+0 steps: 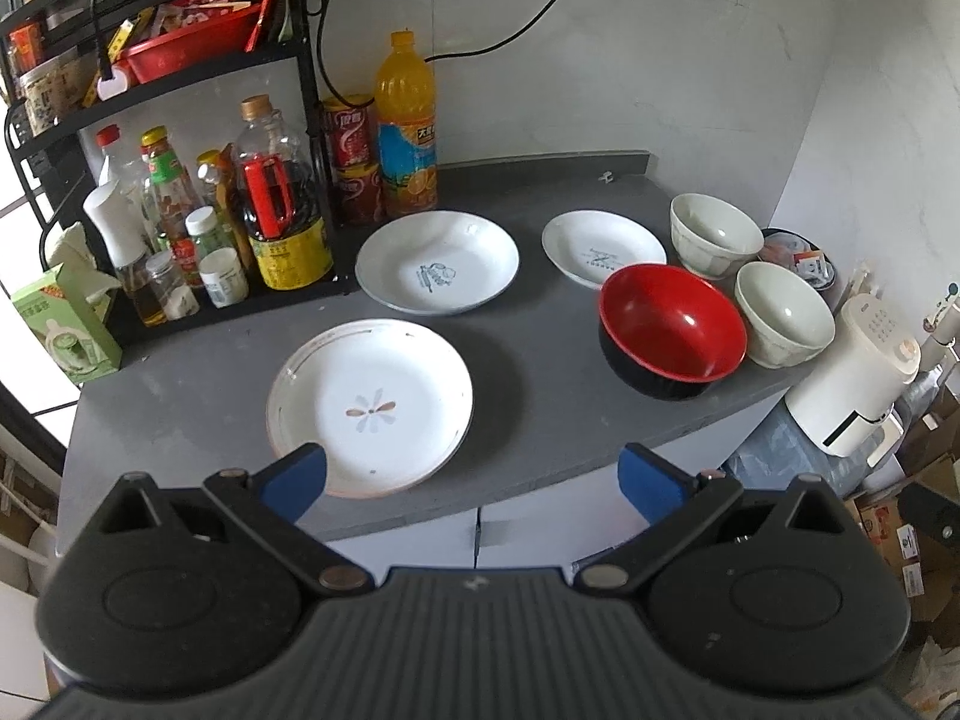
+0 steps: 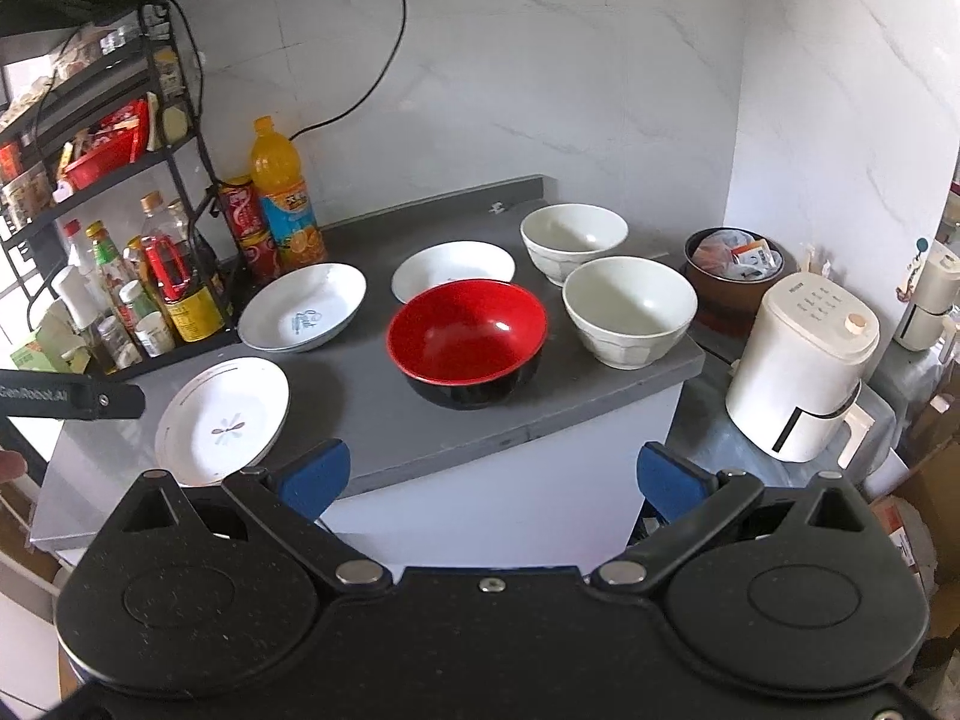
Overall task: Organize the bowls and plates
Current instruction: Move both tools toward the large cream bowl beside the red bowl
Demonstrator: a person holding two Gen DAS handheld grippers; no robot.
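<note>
the three white plates lie apart on the left half of the grey counter [image 1: 540, 192]: the flower plate [image 1: 370, 408] nearest, then the printed plate [image 1: 437, 261] and the small plate [image 1: 603, 246]. they look stiff, glazed and breakable, so i would take each by its rim. the red bowl [image 2: 468, 339] and two white bowls [image 2: 630, 309] [image 2: 573, 240] stand on the right. the left gripper [image 1: 474, 474] and the right gripper [image 2: 492, 477] are both wide and hold nothing. a bottle rack [image 1: 180, 198] crowds the left, and a white appliance [image 2: 801, 366] stands beside the counter.

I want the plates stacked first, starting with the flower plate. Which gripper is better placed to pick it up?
Left. The left gripper, open, has the flower plate just beyond its fingers; the right gripper, open too, faces the red bowl.
</note>
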